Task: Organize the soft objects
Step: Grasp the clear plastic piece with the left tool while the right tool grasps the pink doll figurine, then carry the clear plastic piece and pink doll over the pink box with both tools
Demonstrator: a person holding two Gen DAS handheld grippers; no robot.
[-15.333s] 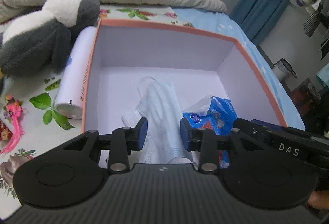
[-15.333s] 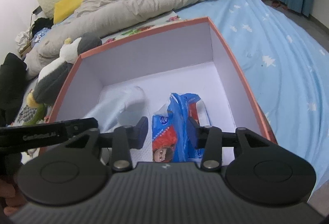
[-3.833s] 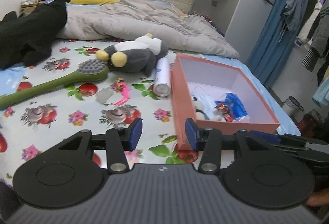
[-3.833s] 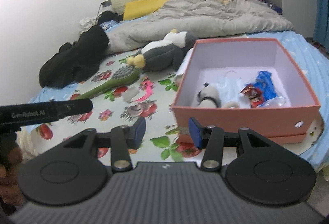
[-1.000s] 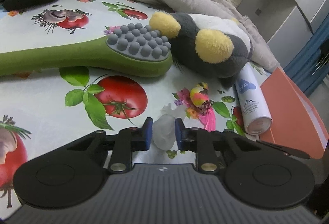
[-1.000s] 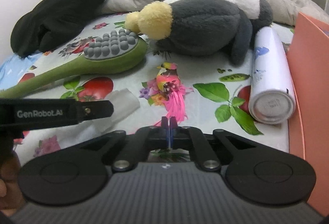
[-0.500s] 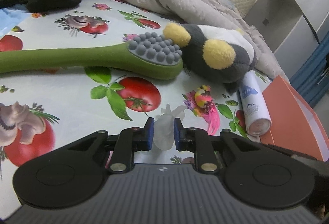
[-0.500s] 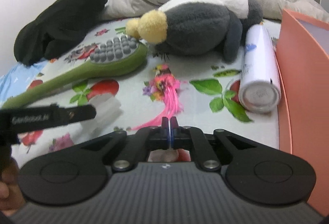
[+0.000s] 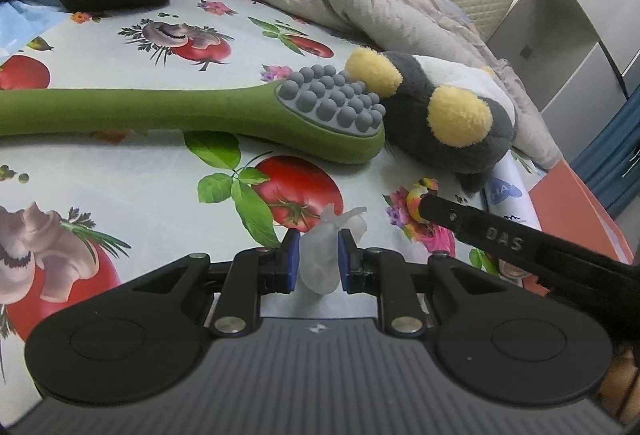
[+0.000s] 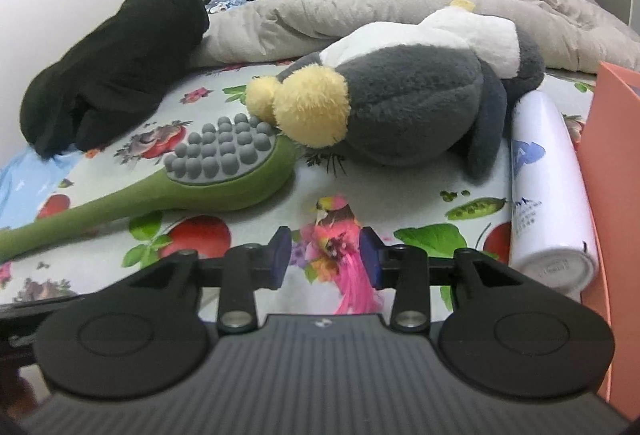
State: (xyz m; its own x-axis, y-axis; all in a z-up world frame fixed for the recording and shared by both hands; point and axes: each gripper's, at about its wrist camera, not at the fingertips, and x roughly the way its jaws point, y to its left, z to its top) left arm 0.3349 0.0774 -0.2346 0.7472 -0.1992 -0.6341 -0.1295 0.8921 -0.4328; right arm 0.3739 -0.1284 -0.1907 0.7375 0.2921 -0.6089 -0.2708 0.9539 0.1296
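Translucent, squashy and pale, the small soft piece (image 9: 320, 255) sits pinched between the pads of our left tool (image 9: 318, 261), low over the printed bed sheet (image 9: 120, 171). Our right tool (image 10: 325, 261) has just been opening; its jaws now stand apart, straddling the pink feathered toy (image 10: 344, 247) without pressing it. We should centre on the toy's body, not its trailing feathers, then close. The orange box (image 10: 612, 171) waits at 3 o'clock.
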